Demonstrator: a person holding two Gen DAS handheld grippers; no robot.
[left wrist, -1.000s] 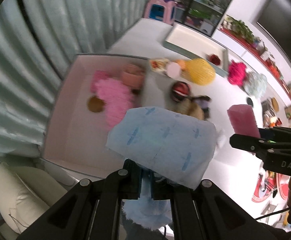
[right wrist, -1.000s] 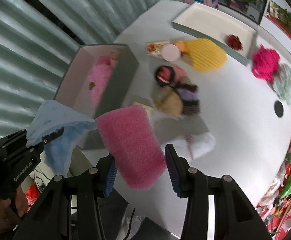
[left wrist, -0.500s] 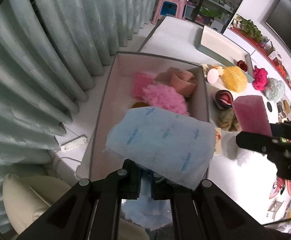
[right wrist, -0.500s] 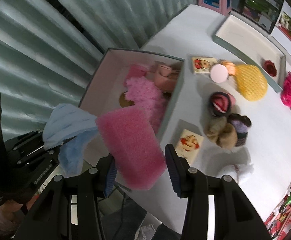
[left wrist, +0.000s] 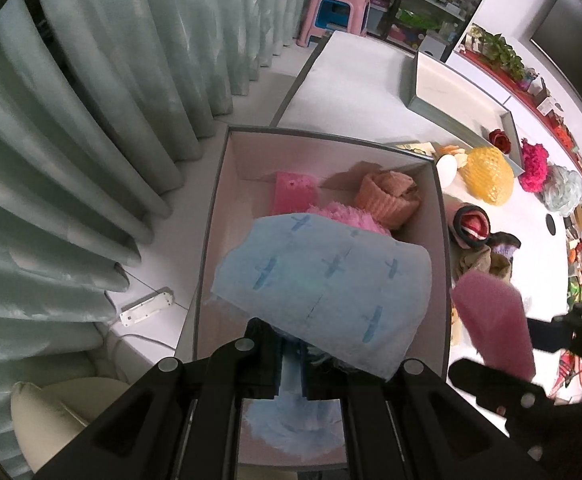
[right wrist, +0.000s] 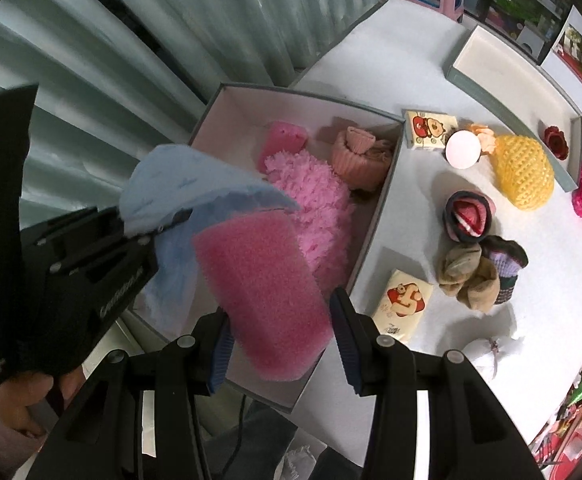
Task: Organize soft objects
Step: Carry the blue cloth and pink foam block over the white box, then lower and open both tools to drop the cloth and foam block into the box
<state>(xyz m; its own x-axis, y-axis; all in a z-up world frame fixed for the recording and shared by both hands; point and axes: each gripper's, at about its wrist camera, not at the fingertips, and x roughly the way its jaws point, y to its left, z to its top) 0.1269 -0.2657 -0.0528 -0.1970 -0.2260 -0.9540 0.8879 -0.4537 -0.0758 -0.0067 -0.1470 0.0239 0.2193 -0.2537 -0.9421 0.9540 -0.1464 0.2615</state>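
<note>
Under both grippers now sits the box (left wrist: 442, 240); a second ago I had them over the table (right wrist: 423, 216) beside it, so both hands have slid across to it. Grips unchanged.

Left gripper (left wrist: 291, 364): jaws fully closed, pinching the blue cloth (left wrist: 323, 284) by one edge. The cloth fans out ahead of the fingers, flat face up, long axis crosswise to the jaws, hanging over the near half of the box.

Right gripper (right wrist: 281, 340): jaws part open, clamped on the pink sponge (right wrist: 263, 296). Its long axis runs straight out along the fingers, free end pointing away and down into the box, just beside the cloth.

Ahead of the grippers, at the far end of the box: fluffy pink ball (right wrist: 315, 200), a second sponge (left wrist: 293, 194), rolled peach cloth (left wrist: 389, 196).

To the right of the right gripper, on the table: socks (right wrist: 479, 268), yellow knit (right wrist: 525, 172), two tissue packs (right wrist: 403, 304).
</note>
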